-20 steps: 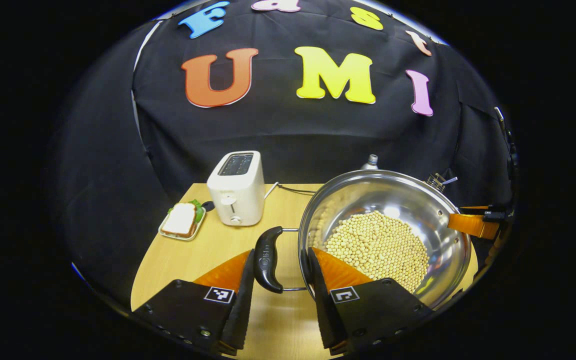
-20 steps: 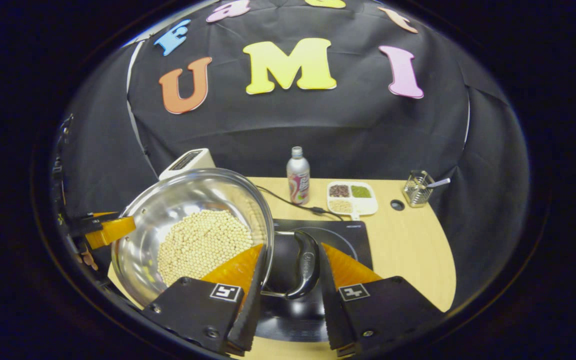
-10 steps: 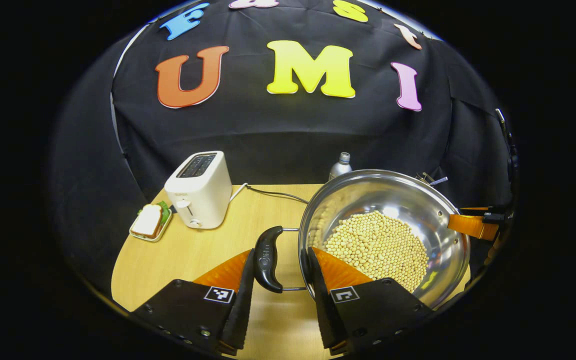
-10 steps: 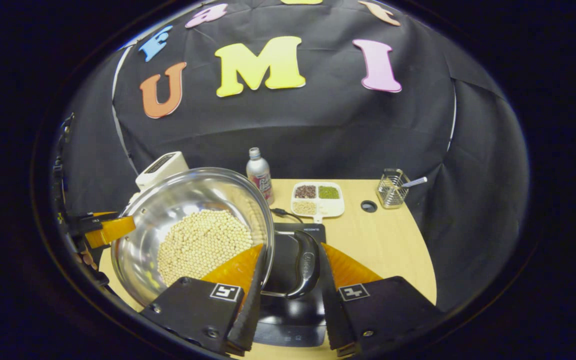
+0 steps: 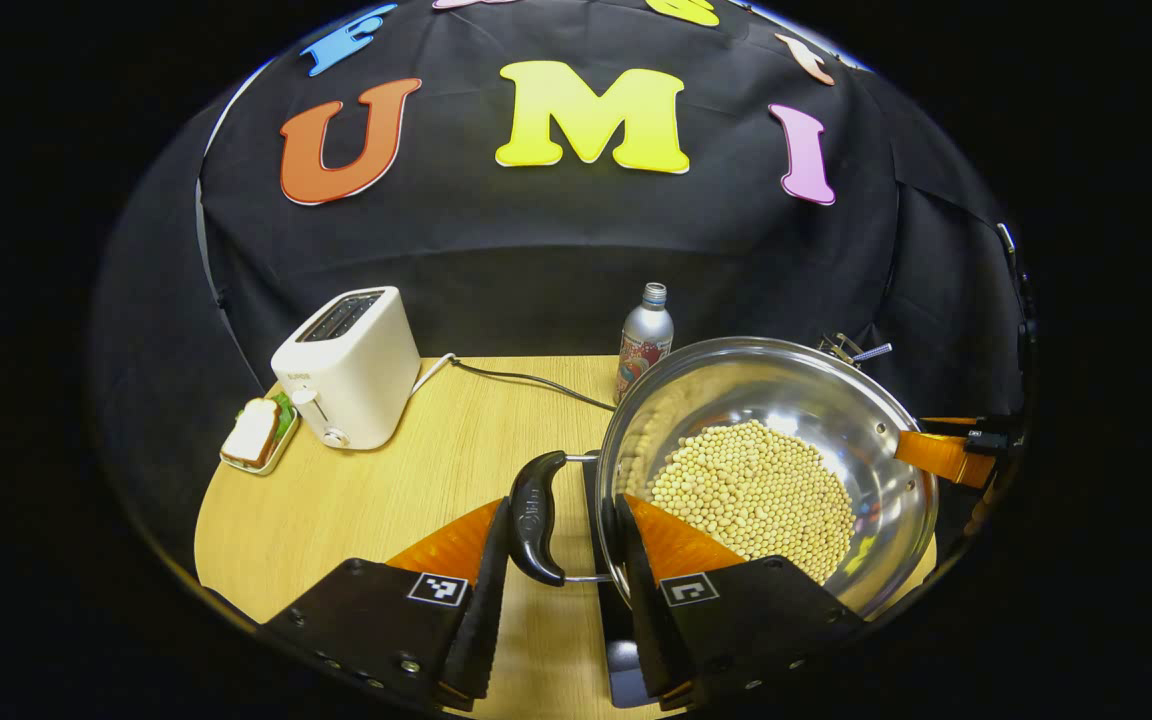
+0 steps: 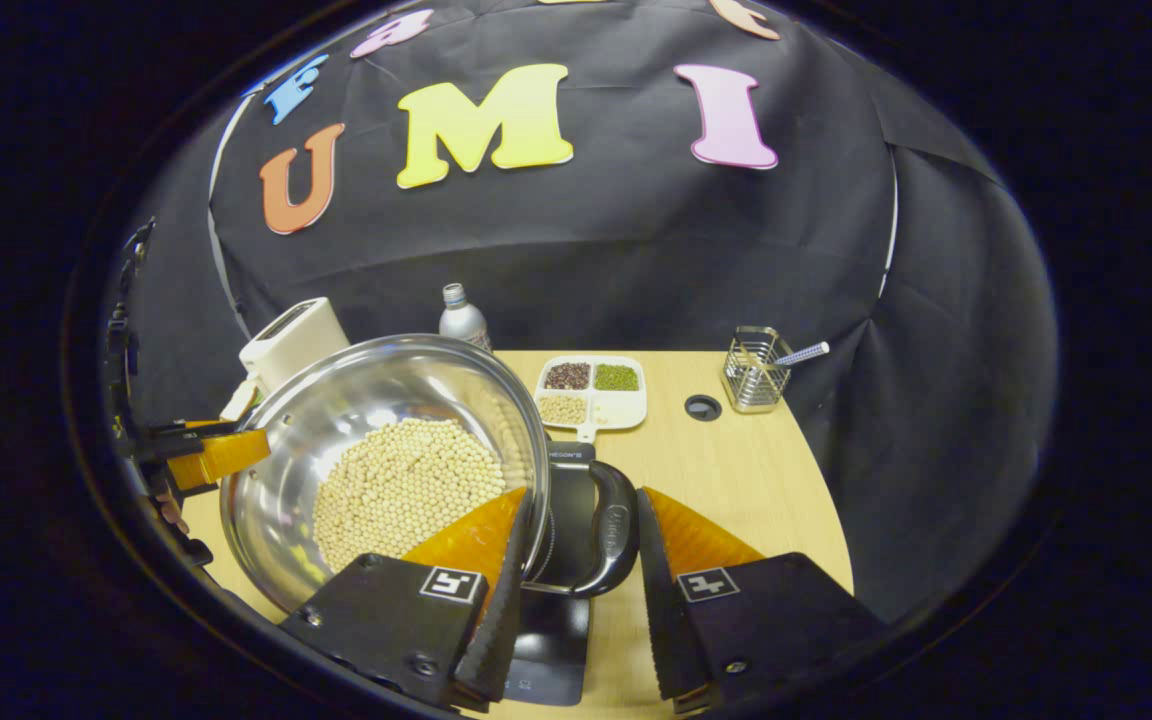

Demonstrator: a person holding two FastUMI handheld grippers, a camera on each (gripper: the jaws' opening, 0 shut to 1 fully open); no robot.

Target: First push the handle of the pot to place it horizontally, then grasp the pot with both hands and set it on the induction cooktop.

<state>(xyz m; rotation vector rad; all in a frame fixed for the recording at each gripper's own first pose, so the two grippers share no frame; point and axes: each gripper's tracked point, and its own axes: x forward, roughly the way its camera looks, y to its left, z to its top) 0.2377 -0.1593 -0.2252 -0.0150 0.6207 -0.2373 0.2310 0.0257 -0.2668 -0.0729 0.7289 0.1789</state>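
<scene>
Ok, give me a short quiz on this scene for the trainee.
1. True or false: the pot is empty.
2. In the left gripper view, what stands at the back of the table between the toaster and the pot? A) a kettle B) a bottle C) a mug
3. Fill in: the left gripper and the right gripper each have their fingers on either side of one pot ____.

Key: 1. False, it holds pale beans. 2. B. 3. handle.
</scene>
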